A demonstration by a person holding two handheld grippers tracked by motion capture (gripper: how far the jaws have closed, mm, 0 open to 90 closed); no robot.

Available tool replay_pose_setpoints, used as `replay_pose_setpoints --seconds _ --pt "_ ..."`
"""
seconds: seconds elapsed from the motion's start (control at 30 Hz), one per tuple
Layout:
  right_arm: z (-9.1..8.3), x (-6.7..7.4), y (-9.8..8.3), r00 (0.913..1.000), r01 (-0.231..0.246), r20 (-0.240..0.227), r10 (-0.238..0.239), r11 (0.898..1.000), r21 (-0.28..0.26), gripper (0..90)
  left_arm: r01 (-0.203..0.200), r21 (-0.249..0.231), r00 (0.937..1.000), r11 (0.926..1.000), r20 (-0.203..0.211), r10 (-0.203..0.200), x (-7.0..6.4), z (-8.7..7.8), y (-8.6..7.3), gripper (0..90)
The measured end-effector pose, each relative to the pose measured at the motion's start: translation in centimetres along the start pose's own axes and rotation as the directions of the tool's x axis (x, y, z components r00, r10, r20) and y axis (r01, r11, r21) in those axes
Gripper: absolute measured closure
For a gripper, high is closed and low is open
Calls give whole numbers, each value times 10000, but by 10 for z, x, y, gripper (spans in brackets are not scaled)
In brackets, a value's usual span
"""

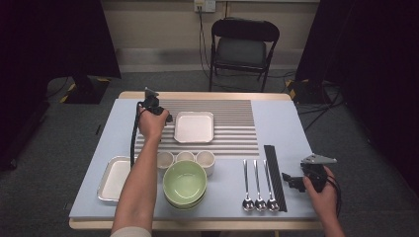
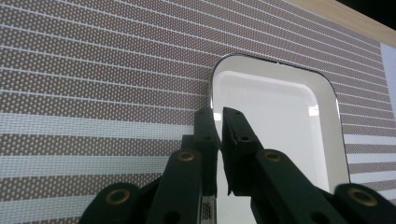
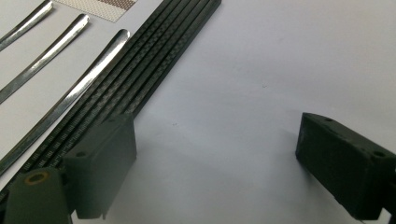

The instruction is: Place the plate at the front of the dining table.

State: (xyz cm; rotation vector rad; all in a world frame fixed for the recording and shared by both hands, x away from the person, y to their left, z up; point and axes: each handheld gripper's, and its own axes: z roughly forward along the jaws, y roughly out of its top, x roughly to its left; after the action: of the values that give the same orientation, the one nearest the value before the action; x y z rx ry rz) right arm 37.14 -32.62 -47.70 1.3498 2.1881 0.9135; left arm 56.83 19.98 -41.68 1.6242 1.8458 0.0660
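Observation:
A white rectangular tray (image 1: 194, 127) (image 2: 275, 121) lies on the striped placemat (image 1: 232, 123) (image 2: 93, 70) at the middle of the table. My left gripper (image 1: 167, 118) (image 2: 218, 114) reaches over the mat to the tray's left rim. Its jaws stand almost together, with the thin rim pinched between them. My right gripper (image 1: 290, 180) (image 3: 215, 128) rests low over the bare tabletop near the front right, jaws wide apart with nothing between them. It sits just right of a bundle of black chopsticks (image 1: 275, 177) (image 3: 140, 74).
Stacked green bowls (image 1: 185, 183) stand at the front centre, with three small white cups (image 1: 185, 158) behind them. A metal tray (image 1: 114, 178) lies at the front left under my left forearm. Three spoons (image 1: 257, 187) (image 3: 60, 42) lie left of the chopsticks. A chair (image 1: 244, 47) stands beyond the table.

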Motion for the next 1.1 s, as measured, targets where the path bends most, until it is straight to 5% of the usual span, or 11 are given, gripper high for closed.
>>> replay_pose_setpoints --seconds 0.17,0.4,1.1 --pt "0 0 0 10000 5 -1 -5 10000 -2 111 119 -72 9995 9999 287 -117 2 -3 -1 832" --pt "0 0 0 10000 5 1 -5 10000 -4 111 86 136 9998 9999 169 -88 10 -3 -7 830" --pt "0 0 0 10000 4 1 -4 10000 -5 111 -88 -391 9996 9992 256 98 15 -22 -5 706"
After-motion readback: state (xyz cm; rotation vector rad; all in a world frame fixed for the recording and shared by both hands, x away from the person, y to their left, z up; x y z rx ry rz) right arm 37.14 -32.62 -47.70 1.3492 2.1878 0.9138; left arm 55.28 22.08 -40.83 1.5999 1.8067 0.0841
